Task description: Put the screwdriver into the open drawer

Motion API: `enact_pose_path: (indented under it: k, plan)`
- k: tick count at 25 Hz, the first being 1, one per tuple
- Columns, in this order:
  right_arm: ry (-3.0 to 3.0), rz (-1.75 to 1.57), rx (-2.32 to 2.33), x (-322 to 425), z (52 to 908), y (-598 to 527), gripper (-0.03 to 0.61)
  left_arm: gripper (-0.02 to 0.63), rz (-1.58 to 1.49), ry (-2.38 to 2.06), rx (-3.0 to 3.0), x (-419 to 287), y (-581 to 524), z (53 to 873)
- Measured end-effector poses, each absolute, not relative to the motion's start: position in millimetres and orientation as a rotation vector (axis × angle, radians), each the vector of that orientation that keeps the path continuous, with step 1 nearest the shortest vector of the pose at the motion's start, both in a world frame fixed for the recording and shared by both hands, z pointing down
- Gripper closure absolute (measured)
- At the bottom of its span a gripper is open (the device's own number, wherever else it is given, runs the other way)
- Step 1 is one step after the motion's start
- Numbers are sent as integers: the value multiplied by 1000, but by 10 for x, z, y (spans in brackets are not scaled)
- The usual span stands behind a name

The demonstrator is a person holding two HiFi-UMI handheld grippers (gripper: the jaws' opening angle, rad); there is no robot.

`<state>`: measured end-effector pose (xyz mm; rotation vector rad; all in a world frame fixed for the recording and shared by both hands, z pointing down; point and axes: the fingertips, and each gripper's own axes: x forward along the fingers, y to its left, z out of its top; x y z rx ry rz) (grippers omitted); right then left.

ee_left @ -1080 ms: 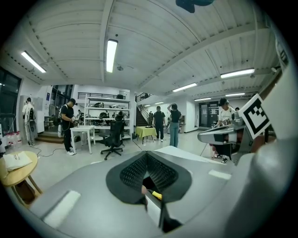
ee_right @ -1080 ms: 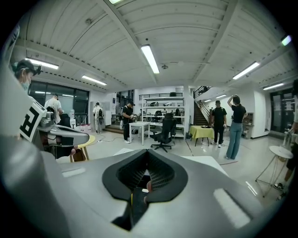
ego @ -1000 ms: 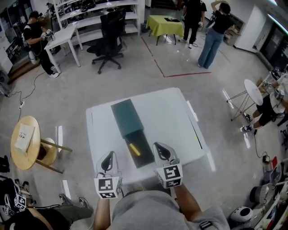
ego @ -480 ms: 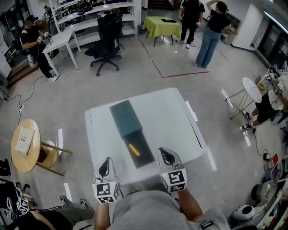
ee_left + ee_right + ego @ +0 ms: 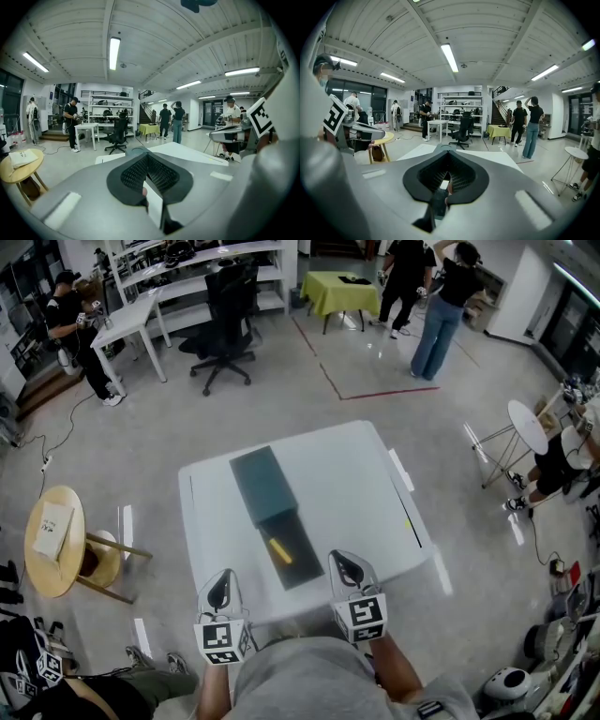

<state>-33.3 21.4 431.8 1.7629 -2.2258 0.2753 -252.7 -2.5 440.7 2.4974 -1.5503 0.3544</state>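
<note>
A yellow-handled screwdriver [image 5: 279, 551] lies inside the open drawer [image 5: 302, 568] of a dark green cabinet box [image 5: 262, 486] on the white table [image 5: 352, 488]. My left gripper [image 5: 222, 581] hovers at the table's near edge, left of the drawer, its jaws together and empty. To the drawer's right, my right gripper [image 5: 340, 564] is likewise shut and empty. In the left gripper view the left gripper [image 5: 148, 157] points over the table with its pads meeting. The right gripper [image 5: 449, 159] looks the same in its own view, and neither touches the screwdriver.
A round wooden stool [image 5: 52, 549] stands to the left of the table and a small white round table [image 5: 528, 431] to the right. Farther off are an office chair [image 5: 225, 324], a yellow-covered table [image 5: 342, 292], white desks and several people.
Both grippers have drawn back a little toward the table's near edge. The screwdriver and drawer stay as they were.
</note>
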Motion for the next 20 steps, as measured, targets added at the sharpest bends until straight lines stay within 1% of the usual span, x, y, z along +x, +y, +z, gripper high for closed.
enact_pose_path:
  k: [20]
  plan:
    - [-2228, 298, 1747, -367, 4369, 156, 575, 601, 359, -1534, 2490, -2491, -78, 4464]
